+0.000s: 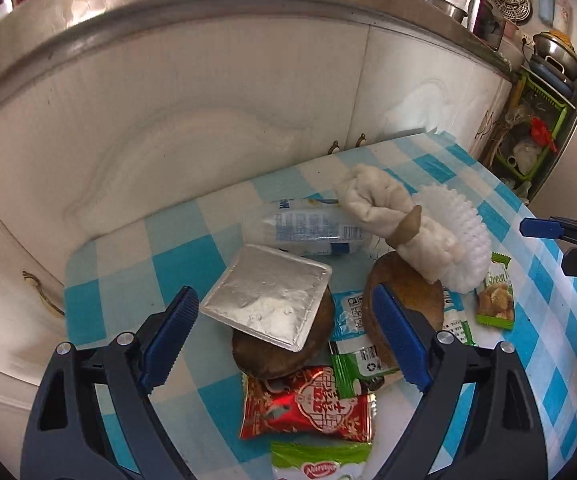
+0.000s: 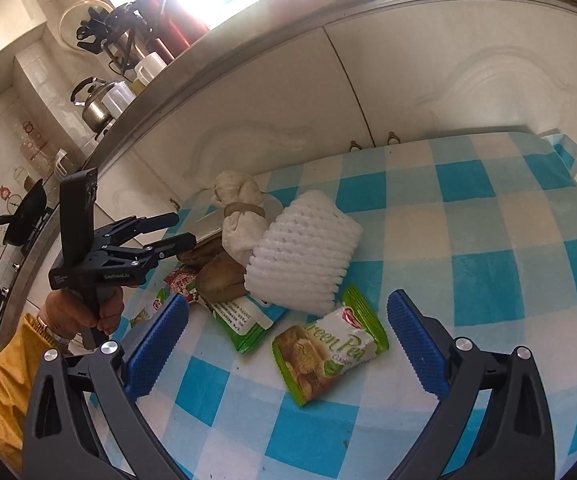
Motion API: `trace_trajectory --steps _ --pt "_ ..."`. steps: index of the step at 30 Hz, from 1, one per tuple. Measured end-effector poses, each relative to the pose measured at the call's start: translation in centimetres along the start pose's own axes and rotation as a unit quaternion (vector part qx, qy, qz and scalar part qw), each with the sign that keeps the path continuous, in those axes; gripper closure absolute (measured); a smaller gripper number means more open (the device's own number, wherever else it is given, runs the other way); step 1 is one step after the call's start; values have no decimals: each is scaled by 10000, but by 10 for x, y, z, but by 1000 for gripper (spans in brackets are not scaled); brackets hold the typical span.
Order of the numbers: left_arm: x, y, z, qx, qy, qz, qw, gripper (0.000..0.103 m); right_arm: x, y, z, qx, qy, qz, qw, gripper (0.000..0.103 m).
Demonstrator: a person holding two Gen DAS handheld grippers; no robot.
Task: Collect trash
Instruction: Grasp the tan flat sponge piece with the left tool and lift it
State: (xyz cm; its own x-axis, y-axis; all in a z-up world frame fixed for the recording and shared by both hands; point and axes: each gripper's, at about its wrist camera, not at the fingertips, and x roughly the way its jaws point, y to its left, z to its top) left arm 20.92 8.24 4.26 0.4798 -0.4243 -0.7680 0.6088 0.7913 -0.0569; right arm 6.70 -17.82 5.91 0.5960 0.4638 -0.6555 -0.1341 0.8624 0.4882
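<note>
Fingers [image 2: 160,344] of the right gripper [image 2: 288,344] stand spread and empty, straddling the green snack packet [image 2: 328,354] on the tabletop [image 2: 488,264]; its long axis runs diagonally between them, nearer this hand.

In the left wrist view the foil lid [image 1: 266,294] covers most of the brown round piece [image 1: 284,344] beneath it. A second brown piece [image 1: 406,292] is partly hidden by a blue pad of the left hand-held gripper [image 1: 284,336]. The green packet [image 1: 320,466] at the bottom is cut off by the picture's edge. The clear plastic bottle [image 1: 312,232] has print too small to read, and its far end lies under the tied white cloth bundle [image 1: 384,208]. The right hand-held gripper [image 1: 544,240] is cropped at the right edge.
</note>
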Motion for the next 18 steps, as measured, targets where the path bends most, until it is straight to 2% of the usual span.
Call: trace_trajectory --steps 6,12,14,16,18 --pt "22 1 3 88 208 -118 9997 14 15 -4 14 68 11 119 9999 4" --pt "38 2 2 -79 288 -181 9994 14 29 -8 15 143 144 72 9998 4" --pt "41 2 0 -159 333 -248 9990 17 33 -8 15 109 174 30 9998 4" --pt "42 -1 -2 -172 335 -303 9988 31 37 -7 16 84 208 -32 9997 4" --pt "42 -2 -5 -240 322 -362 9985 34 43 -7 18 92 276 -76 9995 4"
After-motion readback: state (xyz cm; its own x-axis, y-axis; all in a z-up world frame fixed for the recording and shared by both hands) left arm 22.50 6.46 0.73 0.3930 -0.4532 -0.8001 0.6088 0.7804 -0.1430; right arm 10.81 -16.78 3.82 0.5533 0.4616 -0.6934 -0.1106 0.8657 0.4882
